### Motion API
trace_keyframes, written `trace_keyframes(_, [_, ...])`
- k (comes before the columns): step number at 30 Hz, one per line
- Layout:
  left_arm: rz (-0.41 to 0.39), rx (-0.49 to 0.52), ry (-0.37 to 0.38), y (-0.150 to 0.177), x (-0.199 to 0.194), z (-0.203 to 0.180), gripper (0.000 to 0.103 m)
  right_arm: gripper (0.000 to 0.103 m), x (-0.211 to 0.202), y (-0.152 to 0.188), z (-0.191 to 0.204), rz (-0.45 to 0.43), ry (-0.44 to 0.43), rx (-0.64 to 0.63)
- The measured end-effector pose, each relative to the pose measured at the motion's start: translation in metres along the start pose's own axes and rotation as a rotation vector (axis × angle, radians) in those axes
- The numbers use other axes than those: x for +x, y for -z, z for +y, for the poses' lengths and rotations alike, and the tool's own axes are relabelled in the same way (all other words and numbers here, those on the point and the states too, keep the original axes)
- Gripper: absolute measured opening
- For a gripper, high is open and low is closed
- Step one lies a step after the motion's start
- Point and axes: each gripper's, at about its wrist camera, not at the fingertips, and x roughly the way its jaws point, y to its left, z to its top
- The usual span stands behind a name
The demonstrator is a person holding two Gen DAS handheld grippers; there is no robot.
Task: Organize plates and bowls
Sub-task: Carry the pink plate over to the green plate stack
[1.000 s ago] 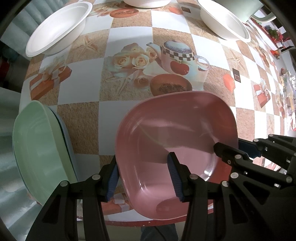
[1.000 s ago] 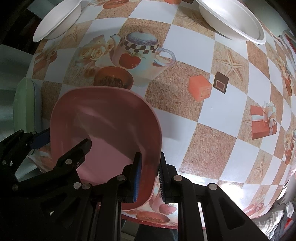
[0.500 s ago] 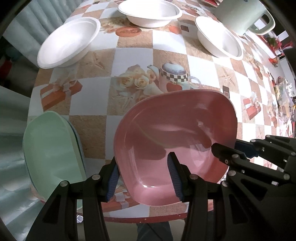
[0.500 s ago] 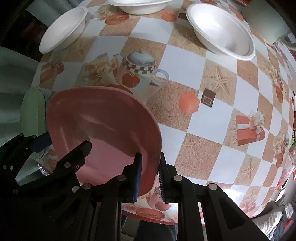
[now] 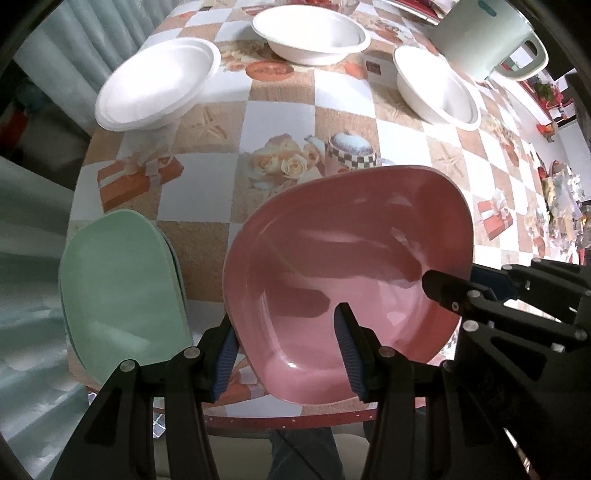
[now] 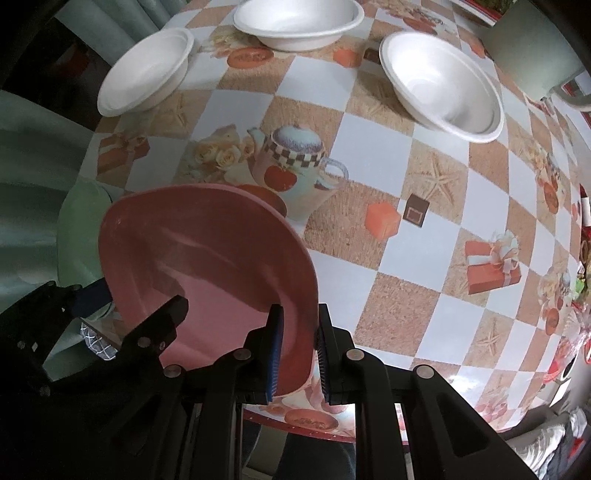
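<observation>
A pink square plate (image 5: 347,266) hangs tilted above the table's near edge; it also shows in the right wrist view (image 6: 207,266). My right gripper (image 6: 298,350) is shut on its right rim. My left gripper (image 5: 288,354) is open, its jaws standing either side of the plate's near left corner without pinching it. A green plate (image 5: 118,291) lies on a stack at the table's left edge. Three white bowls stand farther back: left (image 5: 159,85), middle (image 5: 310,35) and right (image 5: 436,88).
The table (image 5: 280,122) has a checkered cloth with printed teapots and gifts. A pale green pot (image 5: 484,37) stands at the far right. Clutter lines the right edge (image 5: 561,206). Curtains hang beyond the left edge.
The pink plate has risen off the table in my right gripper and tilted. Both grippers have lifted and pulled back, so more of the far table shows.
</observation>
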Motion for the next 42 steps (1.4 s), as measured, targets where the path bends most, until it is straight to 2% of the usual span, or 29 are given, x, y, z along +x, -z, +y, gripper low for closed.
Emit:
trace_keyframes(11, [-0.063, -0.060, -0.016, 0.001, -0.033, 0.030, 0.053, 0.019, -0.032, -0.005, 0.024, -0.022, -0.036, -0.044])
trace_keyframes(19, [-0.093, -0.132, -0.073, 0.011, -0.053, 0.064, 0.053, 0.019, -0.040, -0.009, 0.072, -0.029, -0.065, -0.134])
trace_keyframes(31, [-0.081, -0.229, -0.162, 0.021, -0.058, 0.133, 0.053, 0.019, -0.023, -0.019, 0.147, 0.013, -0.145, -0.220])
trace_keyframes(42, [-0.048, -0.215, -0.182, 0.017, -0.036, 0.155, 0.053, 0.019, 0.007, -0.031, 0.169, 0.067, -0.163, -0.195])
